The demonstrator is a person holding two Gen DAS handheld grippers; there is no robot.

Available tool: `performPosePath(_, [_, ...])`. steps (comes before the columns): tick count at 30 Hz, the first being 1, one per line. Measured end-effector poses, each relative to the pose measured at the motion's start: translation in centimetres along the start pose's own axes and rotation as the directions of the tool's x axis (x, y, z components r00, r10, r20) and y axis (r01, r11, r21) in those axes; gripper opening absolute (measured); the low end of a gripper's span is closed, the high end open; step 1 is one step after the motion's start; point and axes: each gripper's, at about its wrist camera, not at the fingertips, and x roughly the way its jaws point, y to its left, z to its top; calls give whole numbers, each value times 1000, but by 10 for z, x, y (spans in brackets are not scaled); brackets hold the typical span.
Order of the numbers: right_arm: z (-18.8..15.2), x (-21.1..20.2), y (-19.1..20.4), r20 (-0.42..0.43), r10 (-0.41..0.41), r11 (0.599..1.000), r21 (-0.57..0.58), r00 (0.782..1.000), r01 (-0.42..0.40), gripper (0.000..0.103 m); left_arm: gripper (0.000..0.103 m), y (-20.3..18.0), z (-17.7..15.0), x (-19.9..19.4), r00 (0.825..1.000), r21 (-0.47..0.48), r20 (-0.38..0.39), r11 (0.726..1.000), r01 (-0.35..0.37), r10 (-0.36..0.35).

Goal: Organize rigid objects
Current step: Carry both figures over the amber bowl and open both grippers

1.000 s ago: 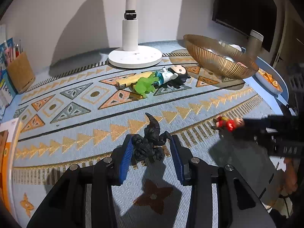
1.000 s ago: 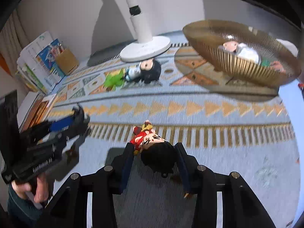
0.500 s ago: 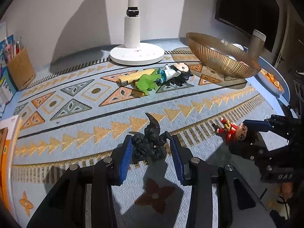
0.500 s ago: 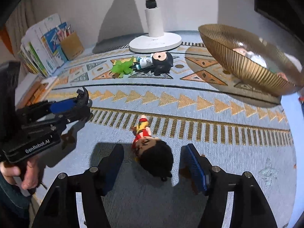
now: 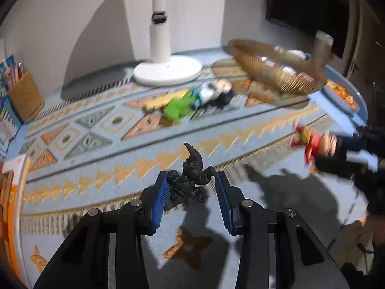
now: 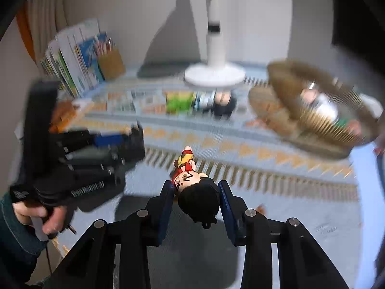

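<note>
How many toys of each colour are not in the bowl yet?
Black monster: 1
Red doll: 1
Green toy: 1
Yellow toy: 1
White-and-blue doll: 1
Total: 5
The toys inside the bowl are too blurry to count.

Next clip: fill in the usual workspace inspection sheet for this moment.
Surface: patterned blue mat.
Job's things: black dinosaur; red-clad doll; green toy beside a lying doll; gold bowl holding toys.
Clutter: white lamp base, pencil holder, books.
Grippers: left gripper jaws around the dinosaur; right gripper jaws closing on the doll's head.
Cables: thin cord below the hand.
Surroundings: white wall, dark window.
</note>
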Motion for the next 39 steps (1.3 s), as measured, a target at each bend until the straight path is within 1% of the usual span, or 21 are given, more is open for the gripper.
performPosePath(2, [15, -27, -15, 71, -43, 999, 8, 997, 42, 37, 37, -7, 19, -19, 998, 12, 61, 1000, 18, -19])
performPosePath(5, [36, -63, -41, 160, -124, 992, 31, 979, 120, 37, 37, -25, 65, -55, 982, 48, 175, 997, 56, -64])
performPosePath(8, [61, -102, -75, 245, -265, 964, 84, 932, 252, 37, 37, -45, 106, -74, 964, 93, 242, 992, 88, -108])
performPosePath(9, [73, -116, -93, 275, -347, 938, 119, 897, 326, 37, 37, -54, 124, -77, 958, 105, 255, 988, 110, -133])
performPosePath(11, [91, -132, -122, 285, -421, 906, 187, 861, 381, 37, 37, -68, 153, -74, 949, 110, 255, 981, 160, -183])
performPosePath(12, [98, -136, -137, 285, -432, 898, 223, 855, 379, 37, 37, -74, 165, -68, 947, 109, 249, 978, 180, -202])
performPosePath(15, [112, -133, -172, 269, -448, 882, 290, 853, 372, 37, 37, -91, 194, -41, 951, 97, 225, 976, 196, -213])
performPosePath(16, [113, -128, -181, 253, -451, 876, 308, 856, 371, 37, 37, -95, 198, -33, 952, 90, 213, 975, 204, -219])
performPosePath(17, [115, -119, -192, 227, -447, 871, 330, 865, 364, 37, 37, -100, 203, -16, 954, 82, 191, 972, 220, -232])
performPosePath(18, [116, -107, -205, 194, -437, 867, 351, 879, 353, 37, 37, -105, 204, -5, 957, 81, 175, 972, 221, -232])
performPosePath(21, [112, -74, -232, 117, -413, 854, 395, 903, 339, 37, 37, -120, 202, 31, 966, 88, 108, 970, 226, -235])
performPosePath(23, [107, -56, -244, 80, -399, 850, 405, 913, 336, 37, 37, -125, 199, 50, 970, 95, 71, 969, 226, -234])
performPosePath(27, [99, -25, -262, 12, -386, 841, 416, 922, 347, 37, 37, -128, 196, 77, 972, 88, 20, 969, 232, -234])
performPosePath(30, [99, -11, -276, -1, -378, 838, 425, 926, 343, 37, 37, -133, 201, 88, 975, 93, 5, 971, 220, -221])
performPosePath(31, [100, -8, -278, -2, -380, 838, 424, 925, 345, 37, 40, -133, 204, 90, 977, 97, 4, 973, 211, -213])
performPosePath(32, [103, -6, -283, -4, -381, 838, 421, 925, 347, 37, 51, -133, 207, 92, 977, 96, 8, 972, 213, -215])
performPosePath(33, [106, -4, -287, -12, -385, 834, 423, 923, 353, 38, 58, -133, 210, 92, 975, 92, 13, 972, 218, -220])
performPosePath(34, [108, -5, -290, -14, -386, 831, 428, 923, 354, 40, 76, -132, 213, 90, 975, 86, 20, 972, 217, -220])
performPosePath(35, [109, -9, -292, -8, -377, 830, 440, 926, 342, 40, 83, -129, 214, 83, 974, 77, 55, 974, 215, -220])
performPosePath(37, [111, -15, -294, 16, -355, 836, 454, 935, 310, 40, 83, -125, 215, 72, 970, 77, 102, 974, 214, -222])
performPosePath(39, [111, -21, -289, 29, -358, 838, 450, 933, 308, 41, 83, -120, 214, 61, 969, 81, 113, 974, 213, -221])
